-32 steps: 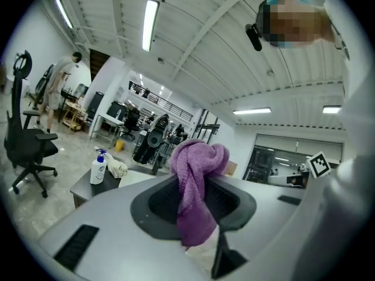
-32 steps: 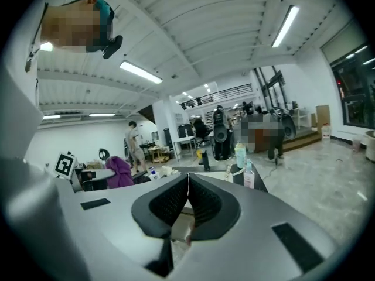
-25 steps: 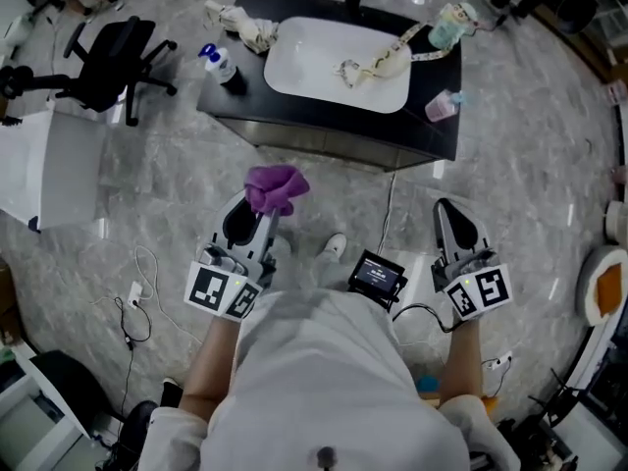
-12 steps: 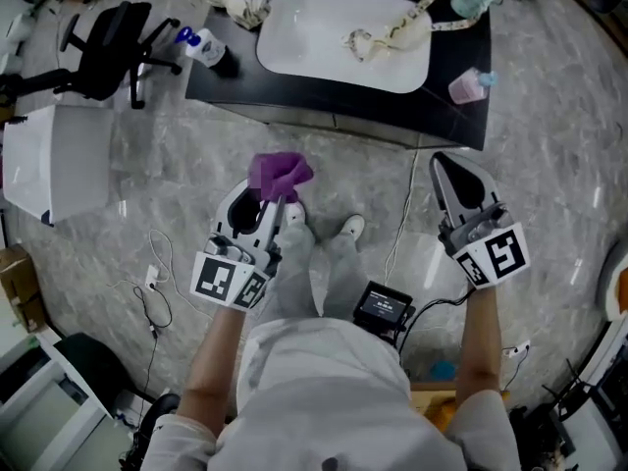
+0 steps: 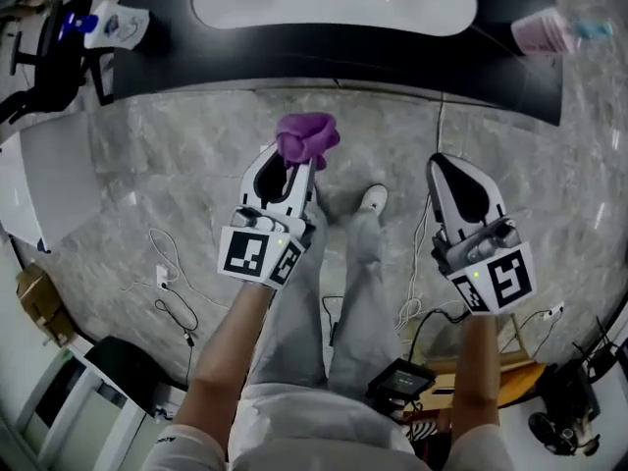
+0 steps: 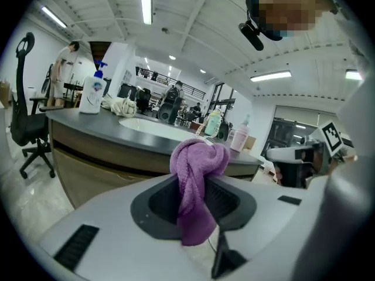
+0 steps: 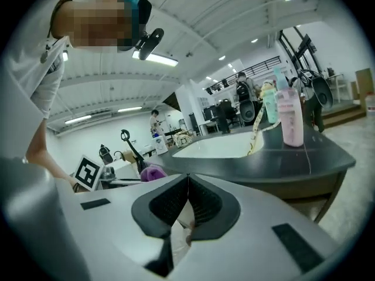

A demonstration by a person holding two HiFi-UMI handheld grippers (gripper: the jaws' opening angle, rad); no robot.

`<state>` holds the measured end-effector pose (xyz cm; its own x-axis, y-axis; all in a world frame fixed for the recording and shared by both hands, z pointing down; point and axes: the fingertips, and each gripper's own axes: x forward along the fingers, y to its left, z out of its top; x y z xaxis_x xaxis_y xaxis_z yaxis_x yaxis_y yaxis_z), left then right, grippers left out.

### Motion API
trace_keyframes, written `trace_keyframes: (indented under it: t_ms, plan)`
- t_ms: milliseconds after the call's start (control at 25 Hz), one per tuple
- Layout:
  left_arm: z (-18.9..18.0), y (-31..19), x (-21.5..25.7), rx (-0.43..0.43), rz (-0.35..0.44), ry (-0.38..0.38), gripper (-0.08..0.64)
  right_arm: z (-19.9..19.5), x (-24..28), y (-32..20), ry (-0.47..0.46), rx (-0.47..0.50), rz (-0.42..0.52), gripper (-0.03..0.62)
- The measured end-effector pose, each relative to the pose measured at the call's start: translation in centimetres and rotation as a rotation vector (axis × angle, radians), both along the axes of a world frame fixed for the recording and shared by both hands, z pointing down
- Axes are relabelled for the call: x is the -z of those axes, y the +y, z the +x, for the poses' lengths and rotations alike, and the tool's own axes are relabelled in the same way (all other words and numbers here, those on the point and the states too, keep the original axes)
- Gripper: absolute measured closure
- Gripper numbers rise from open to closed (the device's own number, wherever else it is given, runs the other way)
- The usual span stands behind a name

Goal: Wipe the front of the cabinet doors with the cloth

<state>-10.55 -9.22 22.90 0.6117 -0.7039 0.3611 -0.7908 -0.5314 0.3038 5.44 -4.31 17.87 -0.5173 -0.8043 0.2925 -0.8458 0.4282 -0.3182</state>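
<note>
Between left tool (image 5: 297,165) jaws: purple cloth (image 5: 306,137), pinched, bunched above the tips.
Right tool (image 5: 454,175): jaws pressed together, empty.
Ahead: cabinet doors (image 6: 94,171) under the counter (image 5: 324,52), not yet touched.
Technique: lower the cloth, press its bunch flat against a door, stroke sideways.
Writing: none legible; bottle (image 6: 92,92) label too small.

Ahead of the fingers (image 5: 261,177), a dark tabletop (image 5: 294,52) carries a white basin (image 5: 294,8), probably a spray bottle (image 5: 116,23) far left, a pink bottle (image 5: 543,35) right.
</note>
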Motion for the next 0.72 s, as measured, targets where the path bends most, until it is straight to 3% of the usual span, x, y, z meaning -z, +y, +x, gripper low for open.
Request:
trace_keyframes:
  t_ms: [160,440,720]
  plan:
    - [1.2,-1.1,-5.3,-0.018,-0.009,0.022,0.454,-1.2,-5.5,0.8,-0.021,-0.027,-0.055,0.565]
    - [1.7,-4.8,-10.9,0.023,0.023,0.084,0.454,-2.8,-13.3,1.9,-0.030,-0.059,-0.125,0.565]
    - [1.4,-7.0,-13.3,-0.004,0.079,0.079,0.454,-5.8,-16.2,2.0,-0.052,-0.076,-0.155,0.565]
